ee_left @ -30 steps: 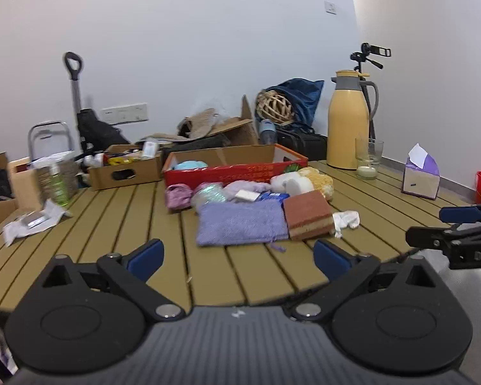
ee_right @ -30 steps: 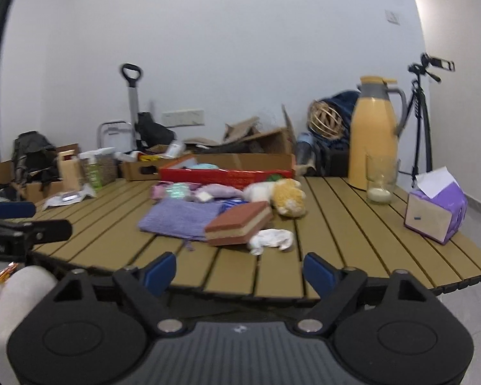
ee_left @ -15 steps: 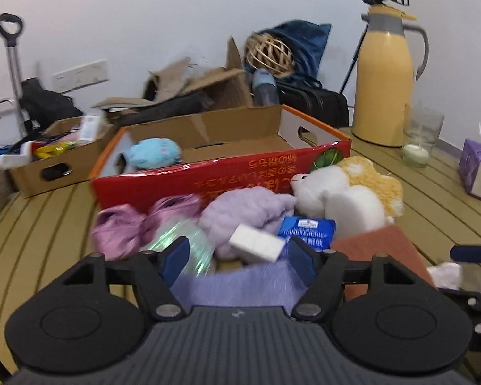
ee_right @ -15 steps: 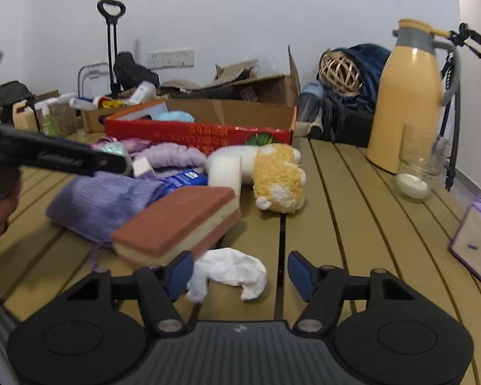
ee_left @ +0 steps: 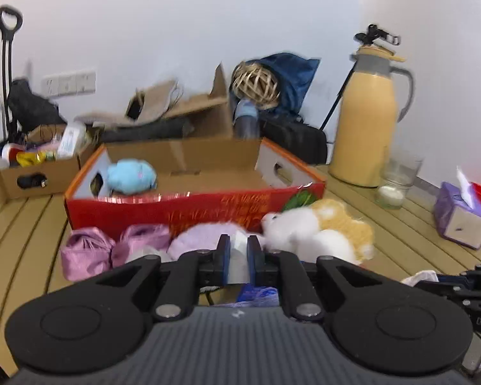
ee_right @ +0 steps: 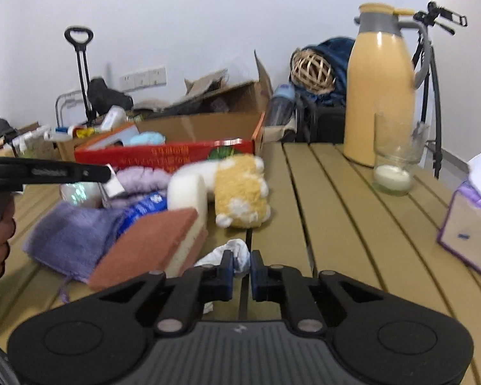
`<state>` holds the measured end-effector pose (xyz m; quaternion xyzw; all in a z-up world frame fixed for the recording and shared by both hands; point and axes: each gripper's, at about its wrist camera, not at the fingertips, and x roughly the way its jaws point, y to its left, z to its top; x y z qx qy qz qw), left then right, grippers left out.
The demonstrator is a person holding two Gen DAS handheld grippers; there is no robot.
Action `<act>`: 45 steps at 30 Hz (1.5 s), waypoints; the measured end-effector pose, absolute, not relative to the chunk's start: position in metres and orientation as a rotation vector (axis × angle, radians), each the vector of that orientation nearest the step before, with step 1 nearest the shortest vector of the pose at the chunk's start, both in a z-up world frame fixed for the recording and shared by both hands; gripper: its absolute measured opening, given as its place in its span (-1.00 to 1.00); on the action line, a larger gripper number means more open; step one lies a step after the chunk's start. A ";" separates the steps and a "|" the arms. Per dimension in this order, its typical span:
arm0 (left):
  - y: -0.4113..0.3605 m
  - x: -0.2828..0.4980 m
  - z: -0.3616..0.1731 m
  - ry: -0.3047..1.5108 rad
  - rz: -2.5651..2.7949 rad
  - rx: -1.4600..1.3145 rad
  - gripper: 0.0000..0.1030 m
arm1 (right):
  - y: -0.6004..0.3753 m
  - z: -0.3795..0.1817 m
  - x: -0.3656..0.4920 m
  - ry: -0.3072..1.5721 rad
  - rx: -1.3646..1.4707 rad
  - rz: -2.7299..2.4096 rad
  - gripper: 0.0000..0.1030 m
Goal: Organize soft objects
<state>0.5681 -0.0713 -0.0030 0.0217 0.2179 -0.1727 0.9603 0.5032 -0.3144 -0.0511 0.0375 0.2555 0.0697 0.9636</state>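
Observation:
My left gripper (ee_left: 239, 258) is shut on a small white block (ee_left: 239, 255), also seen from the side in the right wrist view (ee_right: 113, 184), just above the pile of soft things. My right gripper (ee_right: 240, 268) is shut on a crumpled white cloth (ee_right: 232, 252) on the table. The pile holds a purple towel (ee_right: 70, 237), a red-brown sponge (ee_right: 154, 243), a yellow and white plush (ee_right: 240, 189), a lilac plush (ee_left: 198, 240) and pink pouches (ee_left: 89, 252). Behind it stands a red cardboard box (ee_left: 195, 208) holding a blue plush (ee_left: 130, 176).
A yellow thermos (ee_right: 381, 86), a glass (ee_right: 396, 163) and a purple tissue box (ee_right: 471, 224) stand on the slatted table (ee_right: 336, 218) at right. A small carton of clutter (ee_left: 32, 173) sits at left. Boxes, bags and a tripod lie behind the table.
Both grippers moved forward to the pile and shut: the left on the white block, now lifted slightly, the right on the white cloth.

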 end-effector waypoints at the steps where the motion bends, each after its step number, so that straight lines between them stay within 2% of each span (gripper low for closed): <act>1: -0.072 0.565 -0.001 0.441 -0.331 0.054 -0.77 | -0.315 -0.048 0.499 0.509 0.075 0.144 -0.81; 15: -0.034 0.430 0.064 0.282 -0.335 -0.034 -0.77 | -0.314 0.020 0.408 0.335 0.071 0.155 -0.81; 21: -0.021 0.429 0.089 0.237 -0.331 -0.031 -0.77 | -0.299 0.036 0.402 0.301 0.057 0.213 -0.81; 26: -0.015 0.499 0.115 0.278 -0.364 -0.030 -0.77 | -0.289 0.056 0.447 0.304 0.043 0.267 -0.81; 30: -0.022 0.599 0.116 0.367 -0.339 -0.018 -0.77 | -0.290 0.068 0.540 0.334 0.085 0.275 -0.81; 36: -0.034 0.747 0.087 0.512 -0.280 -0.043 -0.77 | -0.288 0.054 0.716 0.458 0.183 0.203 -0.79; 42: -0.035 0.865 0.035 0.667 -0.219 -0.102 -0.72 | -0.262 0.015 0.855 0.602 0.059 0.080 -0.79; 45: -0.031 0.881 0.016 0.659 -0.214 -0.110 -0.58 | -0.252 -0.004 0.889 0.639 -0.009 0.042 -0.59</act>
